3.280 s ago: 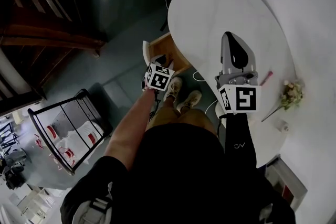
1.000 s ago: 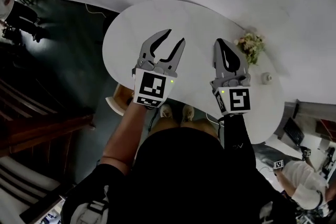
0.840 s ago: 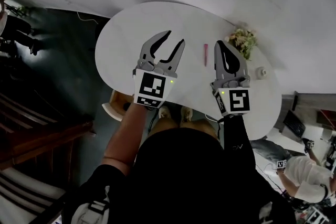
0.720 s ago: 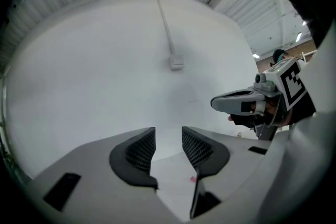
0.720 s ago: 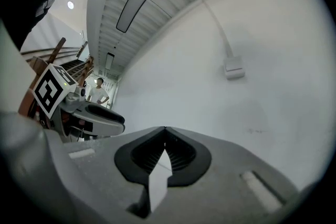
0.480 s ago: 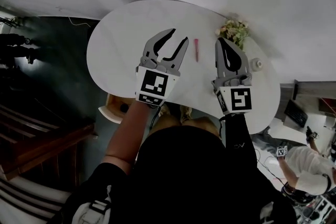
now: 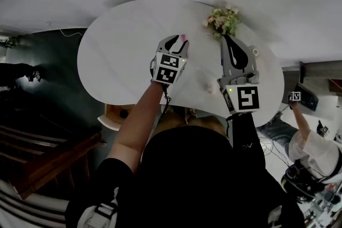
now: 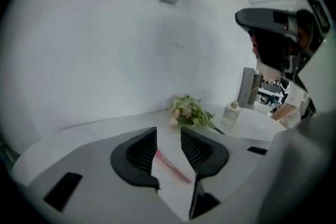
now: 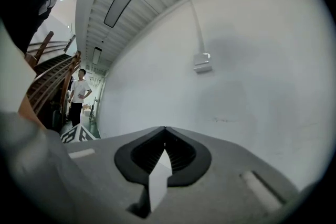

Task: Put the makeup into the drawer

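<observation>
White table (image 7: 117, 56): curved top pushed up against a white wall, mostly bare
Flowers (image 7: 222, 17): small bunch lying on the table by the wall, using these as the landmark
Bottle (image 8: 231, 113): little one, just right of the flowers
Makeup (image 8: 170, 166): pink stick lying flat on the table, near the flowers and to their left in the head view
In the way: not much tbh, only the left jaws standing either side of the stick
Left gripper (image 7: 179, 42): tipped nose-down over the table left of the flowers, bare forearm stretched out behind it. Jaws are apart and have just been closing in. The makeup sits in the gap, and the pads don't look pressed on it
Right gripper (image 7: 228, 39): held about level, right beside the flowers, jaws together with nothing in them
Bystander (image 9: 79, 93): standing well off from the flowers, by some stairs
</observation>
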